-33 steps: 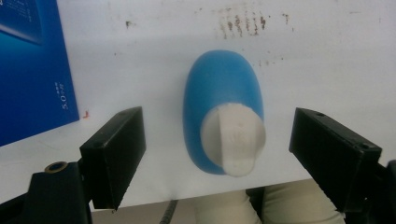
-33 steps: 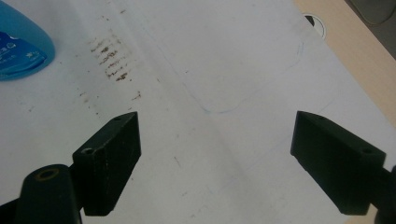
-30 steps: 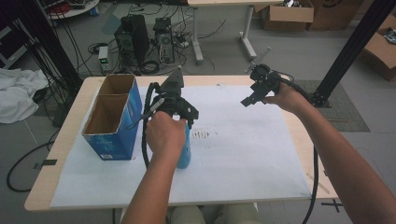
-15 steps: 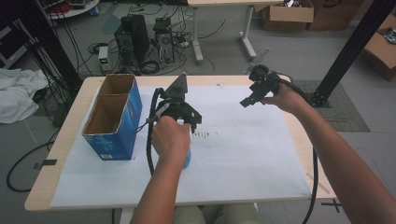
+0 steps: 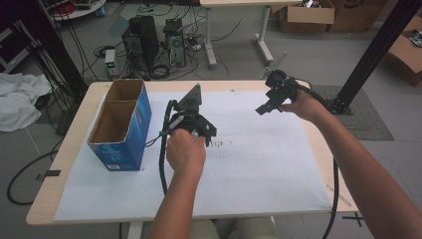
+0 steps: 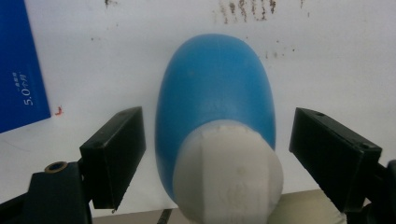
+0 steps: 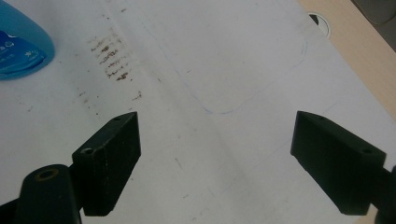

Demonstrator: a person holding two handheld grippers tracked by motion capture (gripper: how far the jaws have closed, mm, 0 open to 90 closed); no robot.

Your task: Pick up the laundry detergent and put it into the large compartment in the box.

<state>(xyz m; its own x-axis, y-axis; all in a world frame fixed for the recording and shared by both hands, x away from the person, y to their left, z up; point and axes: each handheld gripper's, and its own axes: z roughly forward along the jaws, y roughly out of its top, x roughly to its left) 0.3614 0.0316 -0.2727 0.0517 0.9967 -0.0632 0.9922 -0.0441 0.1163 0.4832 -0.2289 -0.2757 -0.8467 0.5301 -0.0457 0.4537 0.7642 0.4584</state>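
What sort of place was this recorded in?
Probably a lab or workshop: black computer towers with tangled cables on the grey floor, brown cardboard boxes, and a paper-covered wooden table.

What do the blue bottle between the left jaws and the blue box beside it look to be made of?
The blue bottle looks like smooth plastic with a soft matte sheen; its white cap seems a faceted, duller plastic. The blue box looks like cardboard: raw brown inside, printed glossy blue outside, with thin folded walls.
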